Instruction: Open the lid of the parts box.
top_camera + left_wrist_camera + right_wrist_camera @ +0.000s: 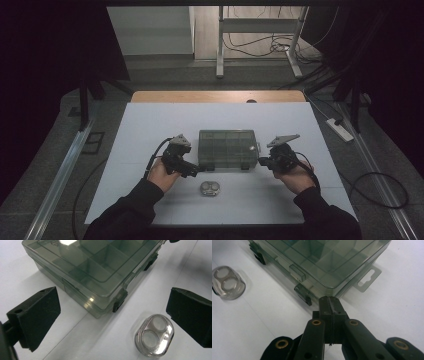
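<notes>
Starting at the left of the high view, a dark grey floor (45, 165) runs beside the worktop, crossed by a pale metal rail (60, 175) that slants toward the near edge, with black curtain above it. The worktop (150, 125) itself is a white, matt sheet laid over a wooden board whose bare strip (215, 96) shows along the far edge. On the left half, a hand in a dark sleeve holds the left tongs (197, 170), which point toward the near left corner of a smoky, translucent compartment box (228, 148); in the left gripper view their two black jaws stand wide apart with nothing between the pads, the box's corner latch (117, 305) just ahead of them. The box lies flat at the middle of the worktop, lid shut, its dividers visible through the lid. Just in front of it, apart from it and nearer the person, lies a small clear case with two round wells (210, 188). On the right side, the right tongs (261, 162) sit at the box's near right corner; in the right gripper view their jaws are pressed together with nothing held, the tip just beside the box's wall near its hang tab (367, 280). Beyond the worktop stand white desk legs (220, 45) with loose cables (260, 47) on a lighter floor, and a power strip (340, 130) lies on the right.
</notes>
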